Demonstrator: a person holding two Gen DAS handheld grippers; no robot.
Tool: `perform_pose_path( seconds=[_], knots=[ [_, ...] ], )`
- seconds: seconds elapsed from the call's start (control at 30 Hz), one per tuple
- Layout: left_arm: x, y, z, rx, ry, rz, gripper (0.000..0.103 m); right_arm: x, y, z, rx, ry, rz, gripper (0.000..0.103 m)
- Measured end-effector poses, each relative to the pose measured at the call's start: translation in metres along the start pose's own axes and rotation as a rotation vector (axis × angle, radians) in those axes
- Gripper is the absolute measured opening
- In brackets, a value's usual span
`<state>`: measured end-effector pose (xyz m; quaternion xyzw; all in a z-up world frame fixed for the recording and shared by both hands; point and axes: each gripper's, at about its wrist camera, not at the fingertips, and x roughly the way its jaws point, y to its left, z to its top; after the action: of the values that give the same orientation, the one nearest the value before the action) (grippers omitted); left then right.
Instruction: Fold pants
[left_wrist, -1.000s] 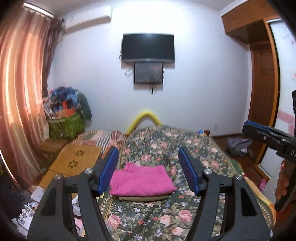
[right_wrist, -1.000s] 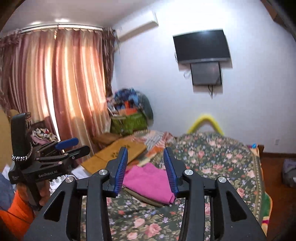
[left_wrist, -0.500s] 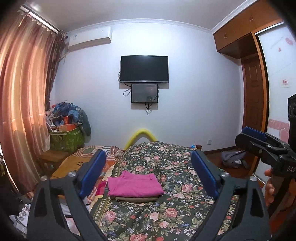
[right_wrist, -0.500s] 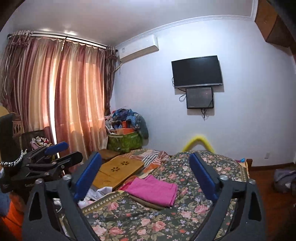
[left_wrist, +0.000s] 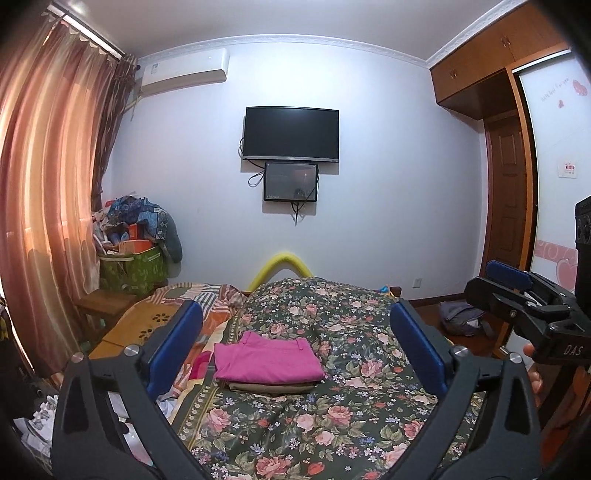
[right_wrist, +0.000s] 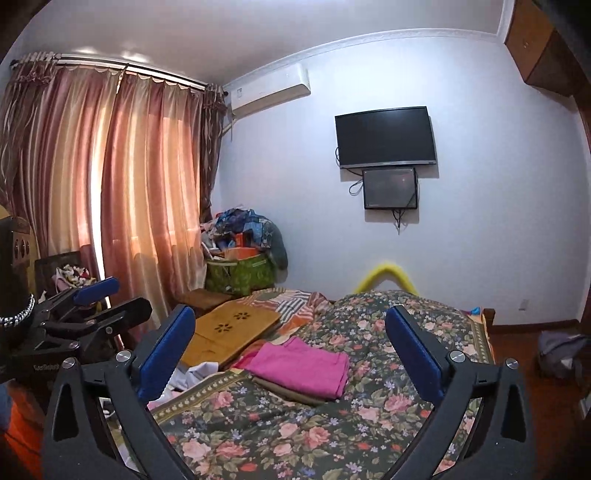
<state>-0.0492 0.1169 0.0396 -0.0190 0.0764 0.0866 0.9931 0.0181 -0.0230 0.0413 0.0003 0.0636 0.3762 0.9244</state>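
Pants (left_wrist: 266, 357), pink and folded into a neat rectangle, lie on the floral bedspread (left_wrist: 332, 417) ahead of me, stacked on top of another folded garment (left_wrist: 269, 388) in a dull tan colour. My left gripper (left_wrist: 295, 343) is spread wide with nothing between its blue pads, held above the near part of the bed and well apart from the stack. My right gripper (right_wrist: 290, 345) is likewise released and empty, looking at the same pile from a little further right; each tool shows up at the edge of the other's view.

Judging by how square the pink bundle sits, I take the folding to be done, or very nearly.

What could spoil it from here is mostly my own clumsiness. If I reach back in and catch only the top layer near the waistband, the fold could peel open. A nudge from a finger might slide the pink pair off the tan one (the bedspread is soft and humped, so the pile has no firm base). The stack also sits close to the quilt's left edge, beside the wooden board (right_wrist: 229, 336), so a push that way may tip it into the gap.
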Motion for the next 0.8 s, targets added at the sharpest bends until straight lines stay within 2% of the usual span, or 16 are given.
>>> perform_pose_path(
  seconds=[0.8],
  knots=[
    [0.0092,0.0015,-0.003,-0.017,0.015,0.0,0.103,-0.0032,0.0019,-0.0015,0.004,0.016,-0.015,0.103]
  ],
)
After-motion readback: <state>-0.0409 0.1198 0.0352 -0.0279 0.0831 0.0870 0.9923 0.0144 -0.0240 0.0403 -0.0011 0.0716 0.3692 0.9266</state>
